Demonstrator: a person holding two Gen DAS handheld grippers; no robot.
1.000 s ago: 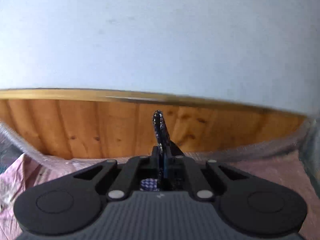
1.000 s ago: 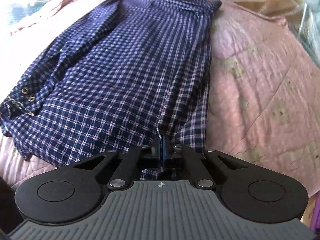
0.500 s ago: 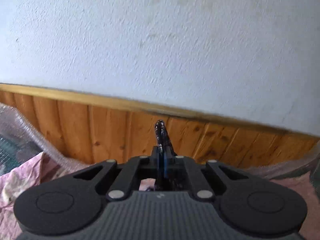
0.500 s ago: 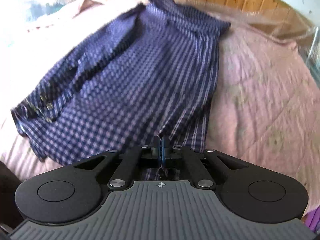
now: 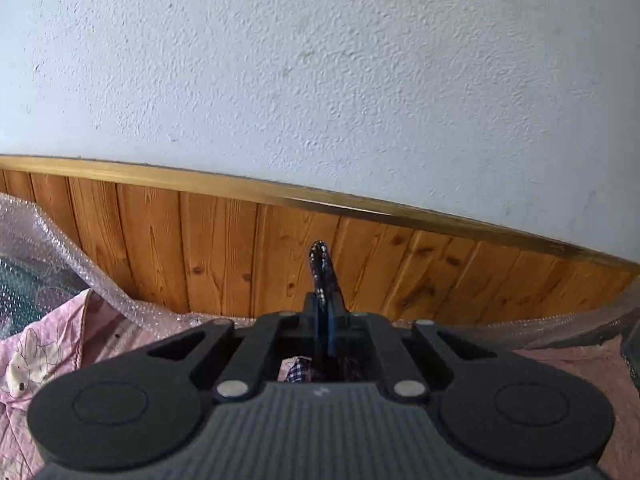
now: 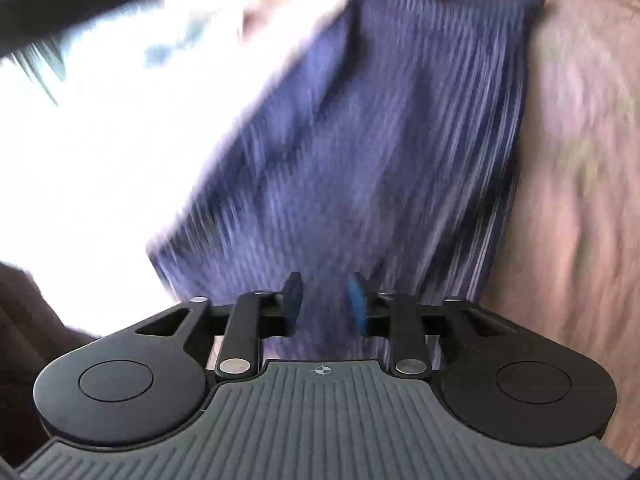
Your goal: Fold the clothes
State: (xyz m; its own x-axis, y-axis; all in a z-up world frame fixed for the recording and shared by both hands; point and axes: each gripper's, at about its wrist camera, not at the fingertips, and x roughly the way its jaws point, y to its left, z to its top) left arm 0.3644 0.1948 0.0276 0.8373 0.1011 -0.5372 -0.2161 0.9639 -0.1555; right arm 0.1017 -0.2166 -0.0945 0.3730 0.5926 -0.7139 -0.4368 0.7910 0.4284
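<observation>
One navy checked shirt [image 6: 360, 152] lies on the pink bedspread [image 6: 580, 160]. The left gripper [image 5: 322, 280] pinches a fold of it at the far end, by the wood panelling [image 5: 160, 248]. The right gripper [image 6: 324, 300] is opening, fingers [image 6: 294, 296] spread, nothing pinched. Release cleanly — lift straight off, left keeping tension — two grippers, one shirt

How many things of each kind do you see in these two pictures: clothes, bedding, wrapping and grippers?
Clothes: 1, the checked shirt
Bedding: 1, the pink quilt
Wrapping: 1, the bubble wrap
Grippers: 2, the left gripper, shut on a fold of the shirt; the right gripper, jaws opening, nothing pinched
Total: 5
</observation>
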